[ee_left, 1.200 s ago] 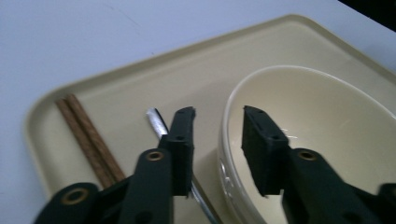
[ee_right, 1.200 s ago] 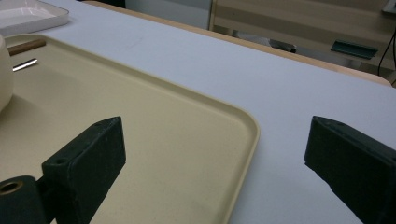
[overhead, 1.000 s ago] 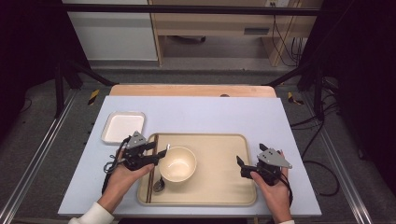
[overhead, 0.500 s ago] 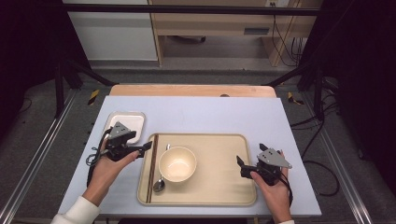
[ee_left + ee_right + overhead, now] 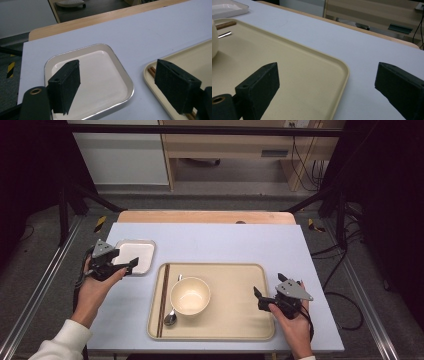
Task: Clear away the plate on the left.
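Note:
A cream bowl (image 5: 190,295) stands on a beige tray (image 5: 235,320), with a spoon (image 5: 171,317) tucked at its left and dark chopsticks (image 5: 163,300) along the tray's left side. A white square plate (image 5: 137,255) lies on the table beyond the tray's far left corner. My left gripper (image 5: 131,266) hovers open at the plate's near edge; in the left gripper view the plate (image 5: 100,72) lies between and ahead of the empty jaws of the left gripper (image 5: 117,63). My right gripper (image 5: 257,299) is open over the tray's right edge (image 5: 299,70), holding nothing.
The table has a pale blue top (image 5: 225,245) with a wooden strip (image 5: 205,216) along its far edge. Dark frame posts and cables stand on the floor at either side. In the right gripper view the bowl's side (image 5: 214,42) shows at far left.
My left gripper has moved left and away from the bowl, off the tray, to the white plate's near edge. The right gripper has stayed put.

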Available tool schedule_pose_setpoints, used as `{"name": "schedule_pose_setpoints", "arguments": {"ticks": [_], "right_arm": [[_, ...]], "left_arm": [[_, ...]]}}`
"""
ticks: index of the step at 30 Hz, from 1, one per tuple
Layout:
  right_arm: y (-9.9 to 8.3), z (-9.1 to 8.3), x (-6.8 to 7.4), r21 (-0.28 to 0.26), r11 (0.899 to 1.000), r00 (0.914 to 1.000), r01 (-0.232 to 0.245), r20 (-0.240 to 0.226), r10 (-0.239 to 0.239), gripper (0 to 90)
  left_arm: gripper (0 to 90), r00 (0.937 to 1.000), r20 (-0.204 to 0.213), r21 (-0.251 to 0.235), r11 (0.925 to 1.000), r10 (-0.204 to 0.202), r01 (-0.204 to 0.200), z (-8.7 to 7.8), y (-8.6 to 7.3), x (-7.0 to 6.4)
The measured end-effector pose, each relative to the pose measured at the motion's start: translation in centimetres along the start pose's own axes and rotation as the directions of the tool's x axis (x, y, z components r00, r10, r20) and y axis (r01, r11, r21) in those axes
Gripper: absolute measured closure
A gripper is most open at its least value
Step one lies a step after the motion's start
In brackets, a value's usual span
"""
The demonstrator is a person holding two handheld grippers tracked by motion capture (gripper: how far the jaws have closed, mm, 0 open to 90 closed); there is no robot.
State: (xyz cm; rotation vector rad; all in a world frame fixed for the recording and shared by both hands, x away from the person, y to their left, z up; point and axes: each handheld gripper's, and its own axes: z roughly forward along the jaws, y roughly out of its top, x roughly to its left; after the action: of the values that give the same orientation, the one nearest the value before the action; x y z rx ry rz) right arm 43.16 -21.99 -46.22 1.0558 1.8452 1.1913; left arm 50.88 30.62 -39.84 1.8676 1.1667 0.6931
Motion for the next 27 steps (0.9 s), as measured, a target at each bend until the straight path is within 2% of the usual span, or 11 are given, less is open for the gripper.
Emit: {"name": "schedule_pose_setpoints", "arguments": {"ticks": [2, 9, 10, 14, 15, 16, 19, 27], "right_arm": [[0.0, 0.0, 0.0, -0.014, 1.000, 0.9999, 0.016, 0.002, -0.016, 8.5], [0.2, -0.3, 0.1, -0.067, 0.998, 0.9996, 0.019, -0.020, -0.021, 10.3], [0.3, -0.4, 0.1, -0.108, 0.994, 0.9993, 0.014, -0.033, -0.018, 10.7], [0.4, -0.7, 0.2, -0.168, 0.986, 0.9991, 0.009, -0.041, -0.016, 11.0], [0.4, -0.7, 0.2, -0.172, 0.985, 0.9990, 0.011, -0.040, -0.018, 11.0], [0.4, -0.8, 0.3, -0.174, 0.985, 0.9990, 0.011, -0.041, -0.018, 11.0], [0.5, -0.8, 0.4, -0.186, 0.982, 0.9988, 0.013, -0.044, -0.021, 11.0], [0.5, -0.8, 0.4, -0.177, 0.984, 0.9988, 0.013, -0.045, -0.021, 11.0]], "left_arm": [[20.2, 0.9998, -0.010, 0.002, 0.9998, -0.018, 0.018, 0.1, -0.1, 0.5], [20.3, 0.9994, -0.027, 0.012, 0.9997, -0.020, 0.021, 0.2, -0.3, 1.5], [20.2, 0.9989, -0.037, 0.006, 0.9996, -0.028, 0.028, 0.1, -0.2, 1.8], [20.3, 0.9980, -0.053, 0.007, 0.9994, -0.034, 0.034, 0.1, -0.1, 2.4], [20.4, 0.9980, -0.053, 0.007, 0.9994, -0.034, 0.034, 0.1, -0.1, 2.4], [20.7, 0.9968, -0.062, -0.004, 0.9987, -0.050, 0.050, 0.1, -0.1, 2.7], [21.2, 0.9966, -0.073, 0.010, 0.9992, -0.038, 0.039, 0.1, 0.1, 3.3], [25.1, 0.9928, -0.102, 0.040, 0.9969, -0.064, 0.068, 0.9, 0.1, 4.8]]}}
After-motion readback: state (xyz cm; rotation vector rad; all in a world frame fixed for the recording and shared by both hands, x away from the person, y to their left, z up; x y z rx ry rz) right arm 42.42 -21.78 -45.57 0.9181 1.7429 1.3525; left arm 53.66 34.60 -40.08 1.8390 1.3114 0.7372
